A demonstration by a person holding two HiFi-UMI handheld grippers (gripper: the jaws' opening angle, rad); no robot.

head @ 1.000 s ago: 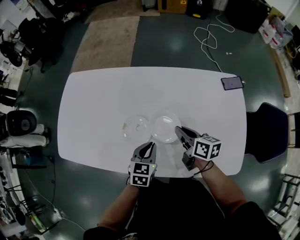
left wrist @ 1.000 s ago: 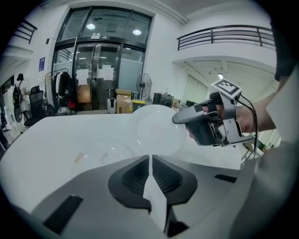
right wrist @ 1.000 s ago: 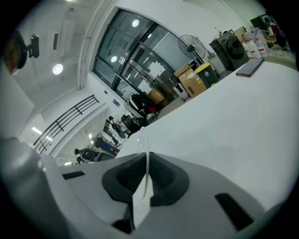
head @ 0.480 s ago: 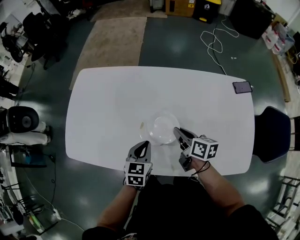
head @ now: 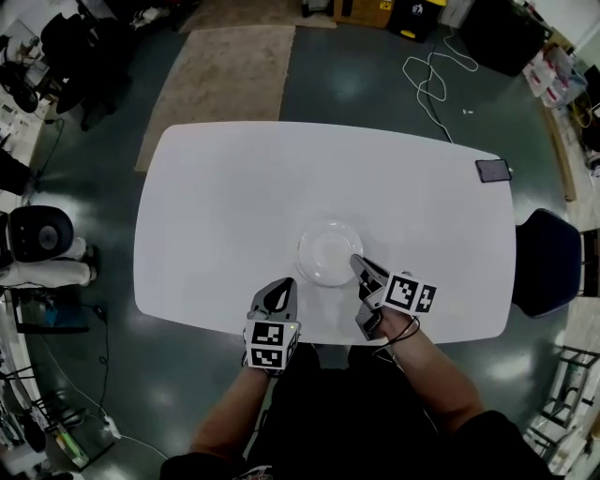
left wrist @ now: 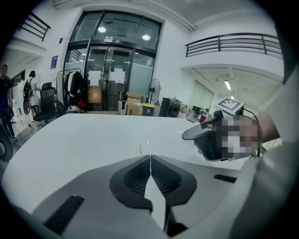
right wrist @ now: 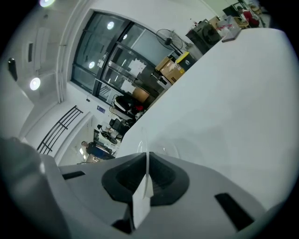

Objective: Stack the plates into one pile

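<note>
Right gripper [head: 359, 266]: jaws clenched on near-right rim of plate pile [head: 328, 253], centre frame on bench [head: 216, 197]. Left gripper [head: 280, 287]: jaws clenched, empty, just lower left of pile. Judgement: release gently and withdraw without dragging the rim. A second ago two plates lay side by side; now they are one pile.

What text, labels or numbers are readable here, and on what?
No legible text anywhere.
Marker cubes on the left hand-held gripper and right hand-held gripper: black-and-white square patterns, not text.
Paper sheets on the glass doors: blurred.
Small blue wall sign: too small.
Yellow box on the floor: label too small.
The clear round plates: no print visible.
</note>
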